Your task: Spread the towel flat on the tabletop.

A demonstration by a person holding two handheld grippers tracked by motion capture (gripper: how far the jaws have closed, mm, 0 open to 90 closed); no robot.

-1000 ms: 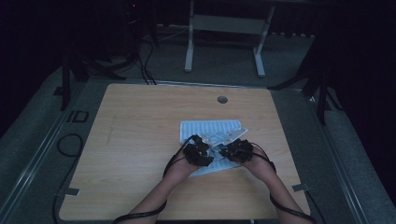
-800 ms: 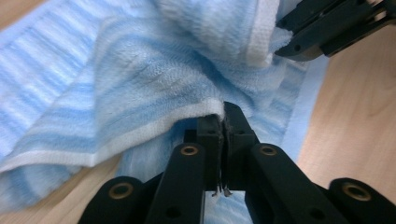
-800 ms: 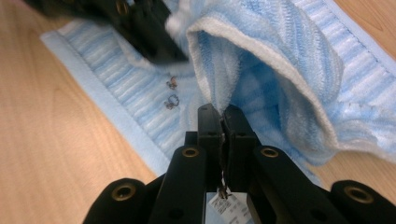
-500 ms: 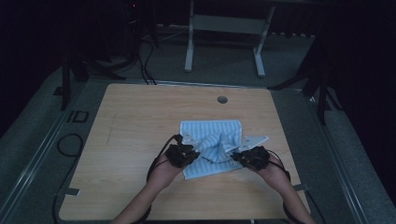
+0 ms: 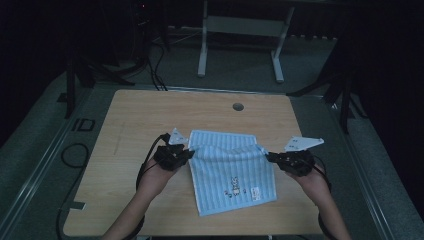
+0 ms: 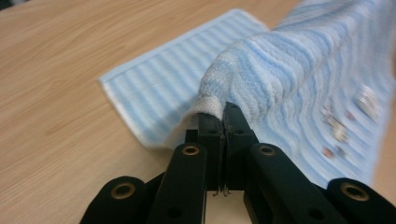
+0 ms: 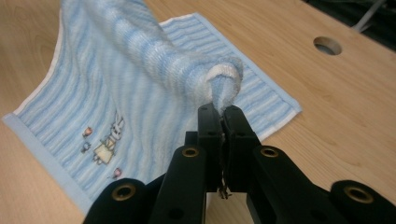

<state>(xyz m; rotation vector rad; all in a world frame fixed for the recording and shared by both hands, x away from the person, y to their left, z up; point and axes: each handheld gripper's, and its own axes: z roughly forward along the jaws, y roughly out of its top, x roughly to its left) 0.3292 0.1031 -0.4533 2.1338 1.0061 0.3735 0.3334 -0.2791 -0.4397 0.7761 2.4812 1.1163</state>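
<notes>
A light blue striped towel (image 5: 231, 167) with a small rabbit picture lies partly on the wooden table (image 5: 135, 117), its far edge raised and stretched between my two grippers. My left gripper (image 5: 188, 151) is shut on the towel's left far corner, which bunches over its tips in the left gripper view, left gripper (image 6: 223, 112), towel (image 6: 299, 70). My right gripper (image 5: 268, 156) is shut on the right far corner, and the right gripper view has the cloth rolled over the right gripper's (image 7: 220, 113) tips, with the towel (image 7: 116, 107) sloping down to the table. The towel's near edge rests on the wood.
A round cable hole (image 5: 238, 106) sits near the table's far edge, also in the right gripper view (image 7: 327, 45). A white metal stand (image 5: 240, 25) is on the floor beyond the table. Cables (image 5: 75, 152) loop on the floor at the left.
Both hands have drawn apart, left and right, from the towel's middle and risen. The folded towel has opened out and now spans between the two grippers.
</notes>
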